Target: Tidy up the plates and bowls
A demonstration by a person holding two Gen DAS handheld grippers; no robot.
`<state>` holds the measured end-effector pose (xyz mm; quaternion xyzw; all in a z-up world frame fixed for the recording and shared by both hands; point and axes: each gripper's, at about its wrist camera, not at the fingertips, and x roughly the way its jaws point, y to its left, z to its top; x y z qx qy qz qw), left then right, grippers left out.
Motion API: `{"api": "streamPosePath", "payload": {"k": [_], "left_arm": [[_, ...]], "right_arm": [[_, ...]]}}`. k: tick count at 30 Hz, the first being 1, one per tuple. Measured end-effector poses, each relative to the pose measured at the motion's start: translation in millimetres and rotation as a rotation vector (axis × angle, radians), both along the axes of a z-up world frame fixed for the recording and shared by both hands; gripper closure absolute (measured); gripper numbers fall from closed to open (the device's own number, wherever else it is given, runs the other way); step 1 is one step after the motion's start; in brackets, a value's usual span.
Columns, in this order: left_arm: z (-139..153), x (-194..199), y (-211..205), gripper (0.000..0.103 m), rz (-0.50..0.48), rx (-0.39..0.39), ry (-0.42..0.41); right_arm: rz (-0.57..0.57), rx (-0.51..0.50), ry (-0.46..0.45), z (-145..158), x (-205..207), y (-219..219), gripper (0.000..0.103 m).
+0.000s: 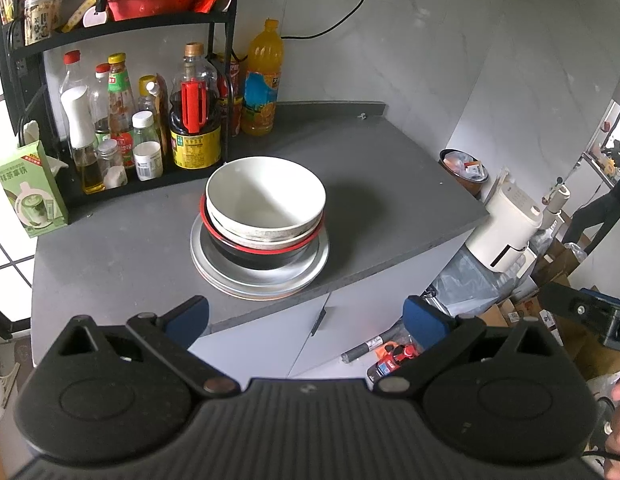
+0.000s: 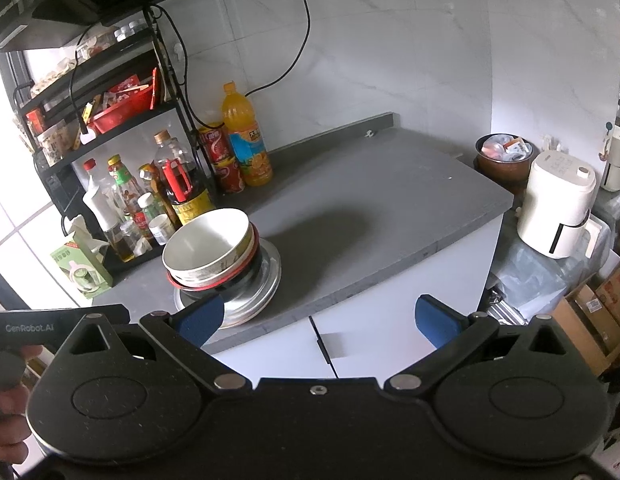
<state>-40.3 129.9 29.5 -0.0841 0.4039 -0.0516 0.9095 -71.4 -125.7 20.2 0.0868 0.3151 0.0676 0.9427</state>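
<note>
Bowls (image 1: 265, 200) sit nested on metal plates (image 1: 260, 278) mid-countertop (image 1: 130, 256); both grippers, left (image 1: 306, 322) and right (image 2: 320, 320), hover spread wide, empty; "GenRobot.AI" reads on the neighbouring handle (image 2: 30, 326)

Both wrist views look down from above the counter's (image 1: 110, 256) front edge — sharing the stacked dishes (image 1: 262, 220).

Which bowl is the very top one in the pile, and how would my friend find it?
Look at the grey counter, just in front of the black bottle rack. One pile of dishes sits there on silver plates. The top bowl is white and empty, unlike the black bowl with the red rim lower down.
</note>
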Motion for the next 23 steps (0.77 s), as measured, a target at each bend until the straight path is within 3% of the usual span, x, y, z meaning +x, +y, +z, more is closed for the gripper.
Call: {"api": "streamPosePath", "payload": {"k": [23], "left_arm": [[-8, 13, 1, 0.001, 0.007, 0.003, 0.019]], "right_arm": [[0.002, 0.012, 0.015, -7, 6, 5, 0.0]]}}
